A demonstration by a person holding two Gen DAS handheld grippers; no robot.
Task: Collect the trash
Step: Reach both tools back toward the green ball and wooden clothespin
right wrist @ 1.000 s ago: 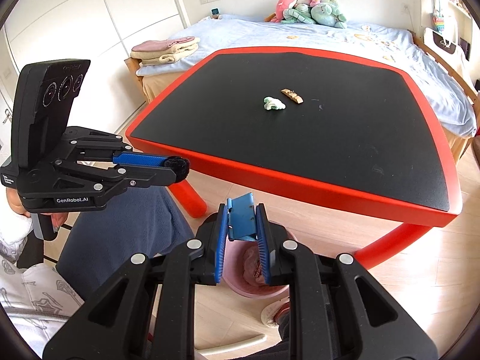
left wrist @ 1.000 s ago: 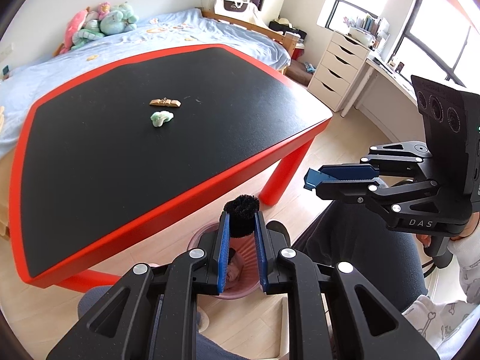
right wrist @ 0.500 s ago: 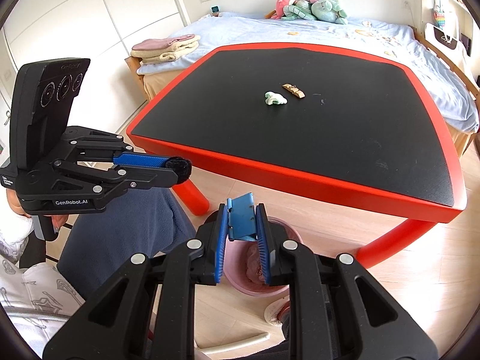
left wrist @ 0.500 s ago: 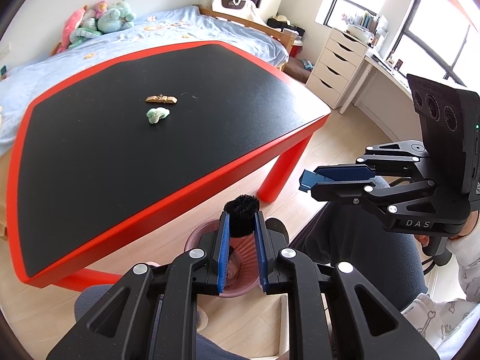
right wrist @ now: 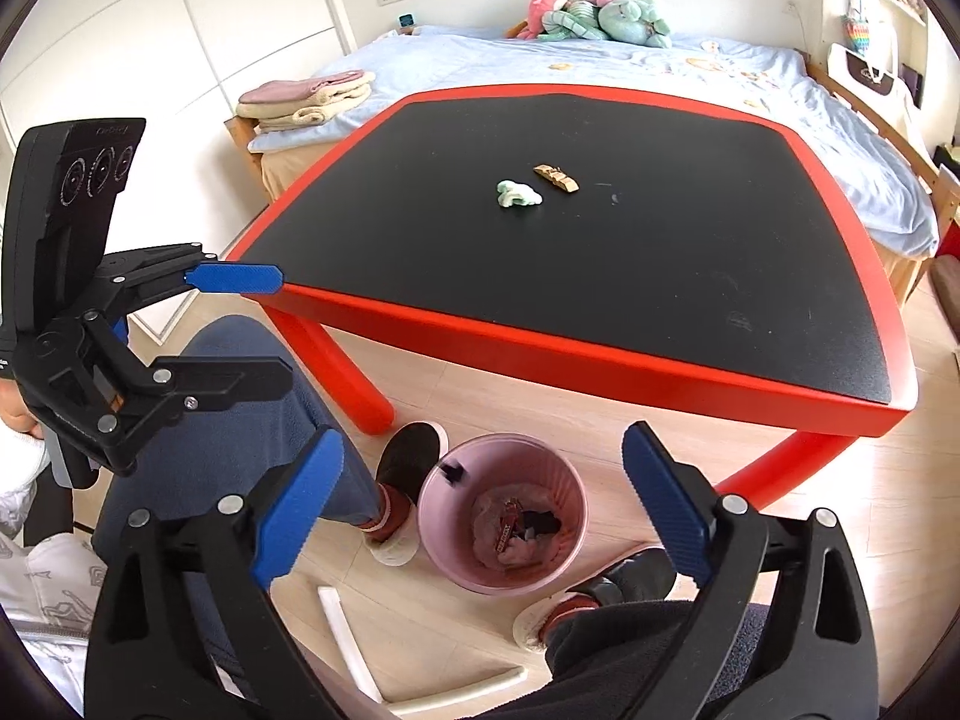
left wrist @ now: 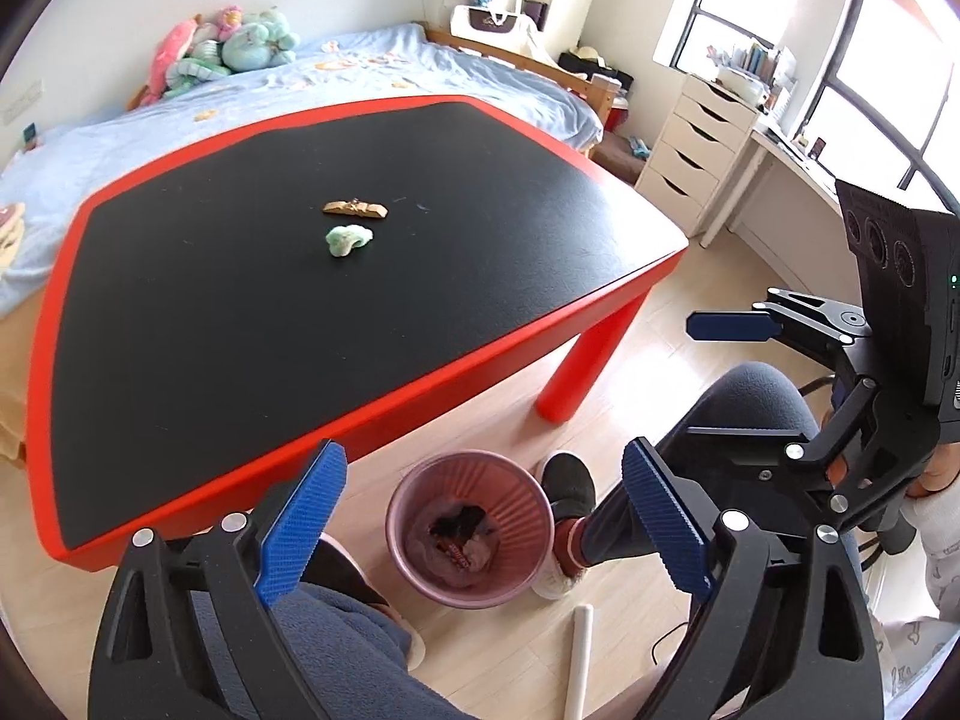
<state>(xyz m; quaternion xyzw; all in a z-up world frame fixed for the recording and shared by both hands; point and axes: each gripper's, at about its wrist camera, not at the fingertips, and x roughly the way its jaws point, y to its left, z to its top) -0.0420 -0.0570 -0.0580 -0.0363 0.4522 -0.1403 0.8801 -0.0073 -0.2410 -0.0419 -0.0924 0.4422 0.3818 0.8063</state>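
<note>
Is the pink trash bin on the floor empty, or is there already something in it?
Not empty. Both wrist views look down into the pink bin and show crumpled wrappers and dark scraps piled at its bottom.

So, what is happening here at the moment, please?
A seated person is clearing trash from a red and black table with two hand-held grippers. Both the left gripper and the right gripper hang open and empty above a pink bin on the floor, which already holds some wrappers. Two pieces are not yet collected: a green crumpled scrap and a tan wrapper lie close together near the middle of the table.
</note>
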